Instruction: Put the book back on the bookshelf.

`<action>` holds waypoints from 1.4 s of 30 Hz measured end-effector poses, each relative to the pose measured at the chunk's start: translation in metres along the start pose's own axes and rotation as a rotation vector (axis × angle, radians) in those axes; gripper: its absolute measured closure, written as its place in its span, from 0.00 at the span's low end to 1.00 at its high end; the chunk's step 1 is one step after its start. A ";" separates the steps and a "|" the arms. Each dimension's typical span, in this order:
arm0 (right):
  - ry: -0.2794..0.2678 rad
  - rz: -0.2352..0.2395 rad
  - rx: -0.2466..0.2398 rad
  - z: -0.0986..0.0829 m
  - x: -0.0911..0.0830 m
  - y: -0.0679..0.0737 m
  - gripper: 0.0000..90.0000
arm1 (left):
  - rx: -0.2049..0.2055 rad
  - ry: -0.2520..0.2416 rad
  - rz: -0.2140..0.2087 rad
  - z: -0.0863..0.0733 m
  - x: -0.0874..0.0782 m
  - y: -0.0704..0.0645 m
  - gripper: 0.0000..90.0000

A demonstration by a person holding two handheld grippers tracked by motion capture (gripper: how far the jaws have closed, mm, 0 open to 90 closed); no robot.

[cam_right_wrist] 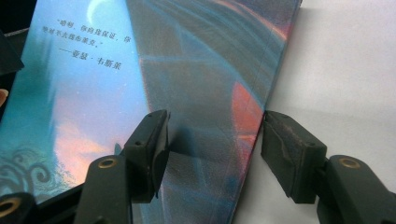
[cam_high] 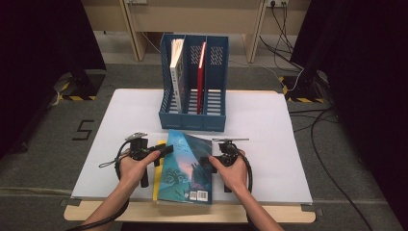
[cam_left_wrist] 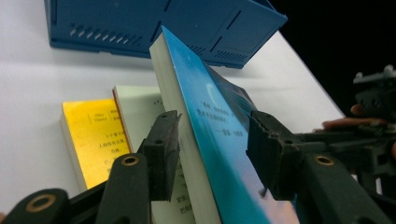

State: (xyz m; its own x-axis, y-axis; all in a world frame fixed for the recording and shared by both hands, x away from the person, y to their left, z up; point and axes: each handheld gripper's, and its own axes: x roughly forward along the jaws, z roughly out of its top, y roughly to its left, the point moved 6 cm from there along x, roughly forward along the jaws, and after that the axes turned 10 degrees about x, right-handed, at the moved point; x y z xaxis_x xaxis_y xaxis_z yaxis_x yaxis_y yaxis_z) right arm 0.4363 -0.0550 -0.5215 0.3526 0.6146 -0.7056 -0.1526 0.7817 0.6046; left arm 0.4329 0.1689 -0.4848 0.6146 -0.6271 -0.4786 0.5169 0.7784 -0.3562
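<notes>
At the left, the left gripper (cam_high: 161,150) sits at the near-left part of the white table (cam_high: 269,125), held by the person's left hand (cam_high: 131,168). Its jaws stand apart, one on each side of the blue book (cam_high: 185,166); in the left gripper view the book's page edge lies just beside one jaw and the cover faces the other, with a gap there, so it brackets the book without clamping it.

Under the gripper lies a yellow book (cam_left_wrist: 95,135), flat on the table, with a white book (cam_left_wrist: 142,109) beside it and partly beneath the blue one.

The blue book (cam_left_wrist: 205,121) is in the middle of the table's near edge, between both grippers, its left side tilted up off the other books.

To the right, the right gripper (cam_high: 210,160), in the right hand (cam_high: 234,173), reaches the book's right edge. In the right gripper view its jaws are wide apart: one jaw rests over the cover (cam_right_wrist: 196,84), the other is past the book's edge over bare table, not pinching.

Behind the book stands a blue file rack (cam_high: 193,120) with a pale book (cam_high: 177,72) and a red book (cam_high: 201,77) upright in its slots.
</notes>
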 end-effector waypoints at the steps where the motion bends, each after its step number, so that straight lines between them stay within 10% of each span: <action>1: -0.001 0.001 -0.001 0.000 0.000 0.000 0.47 | -0.018 -0.007 -0.003 0.000 0.000 0.001 0.58; 19: -0.006 0.002 -0.003 0.000 0.000 0.000 0.46 | -0.101 -0.003 -0.066 -0.012 -0.003 -0.004 0.59; 22: -0.005 0.001 -0.002 0.000 0.000 0.000 0.46 | -0.160 0.039 -0.142 -0.021 0.003 -0.011 0.60; 42: 0.018 0.003 -0.045 0.003 0.003 0.005 0.45 | -0.179 0.099 -0.187 -0.024 0.003 -0.004 0.83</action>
State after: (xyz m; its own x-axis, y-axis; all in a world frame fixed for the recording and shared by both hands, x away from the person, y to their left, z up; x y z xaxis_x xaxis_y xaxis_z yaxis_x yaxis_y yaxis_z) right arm 0.4397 -0.0501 -0.5194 0.3354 0.6187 -0.7104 -0.1953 0.7834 0.5900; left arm 0.4185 0.1645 -0.5047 0.4530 -0.7613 -0.4640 0.4972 0.6477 -0.5774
